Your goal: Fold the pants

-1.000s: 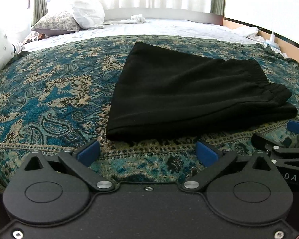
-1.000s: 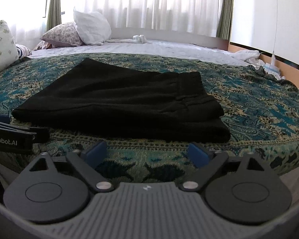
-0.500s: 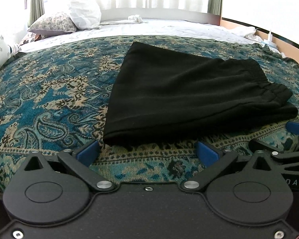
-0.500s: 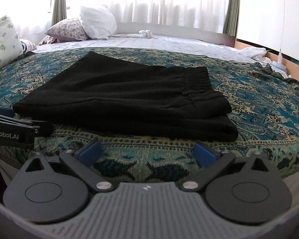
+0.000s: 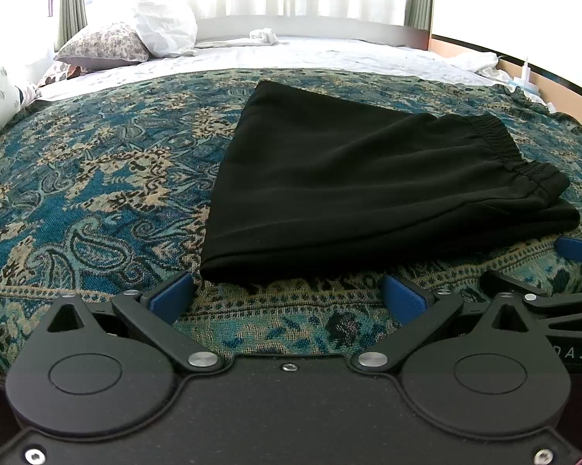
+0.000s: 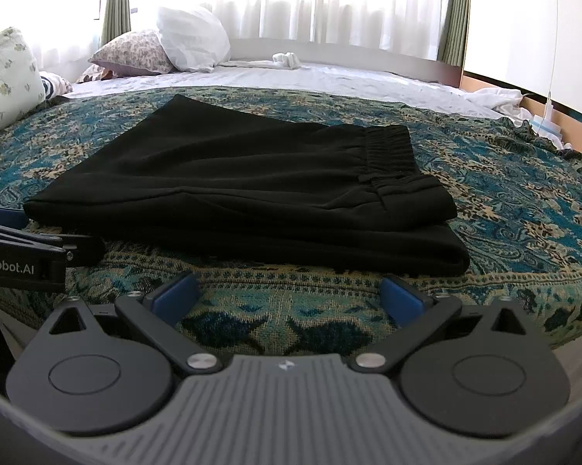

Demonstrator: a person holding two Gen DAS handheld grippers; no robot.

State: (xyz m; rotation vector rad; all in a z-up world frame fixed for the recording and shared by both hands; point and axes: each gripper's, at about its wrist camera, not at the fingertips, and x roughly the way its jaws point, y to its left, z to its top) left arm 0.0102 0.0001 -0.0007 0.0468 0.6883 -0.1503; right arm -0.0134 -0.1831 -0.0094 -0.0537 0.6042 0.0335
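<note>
Both grippers have edged closer to the bed's near edge over the last second, so the folded black pants (image 5: 360, 190) loom larger. They lie flat on the teal paisley bedspread (image 5: 89, 193), elastic waistband (image 6: 388, 147) to the right. Spread wide with nothing between its blue pads, the left gripper (image 5: 287, 294) sits just short of the pants' near left corner. Equally wide and holding nothing, the right gripper (image 6: 291, 296) faces the near folded edge.

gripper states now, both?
Left gripper: open, holding nothing, just short of the black pants.
Right gripper: open, holding nothing.
</note>
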